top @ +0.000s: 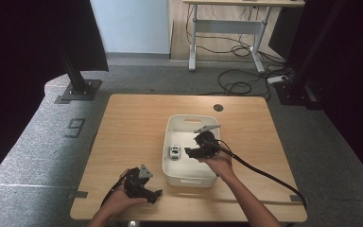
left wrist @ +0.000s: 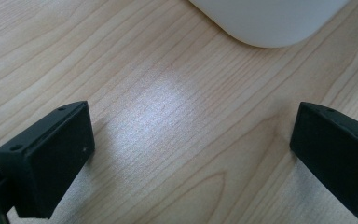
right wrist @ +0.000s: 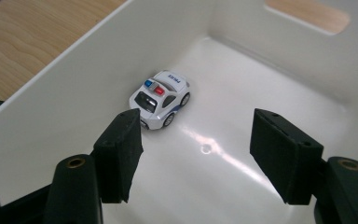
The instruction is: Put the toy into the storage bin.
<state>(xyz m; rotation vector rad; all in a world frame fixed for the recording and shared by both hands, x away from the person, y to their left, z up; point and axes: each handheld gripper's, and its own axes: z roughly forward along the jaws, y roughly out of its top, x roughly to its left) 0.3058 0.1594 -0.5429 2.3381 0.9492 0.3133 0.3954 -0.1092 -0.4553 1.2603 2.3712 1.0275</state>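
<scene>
Starting at the left, your left gripper [top: 157,193] rests on the tabletop [top: 132,123] near the front edge, jaws wide apart with nothing between them; leave it parked clear of the white bin [top: 176,177]. Inside the bin, the toy police car [right wrist: 160,99] sits on the floor against the left wall. Your right gripper [right wrist: 196,140] hangs above the bin, jaws spread and empty. The car looks released, though whether it leans on the wall is hard to tell. Lift straight up so neither jaw clips the rim.
</scene>
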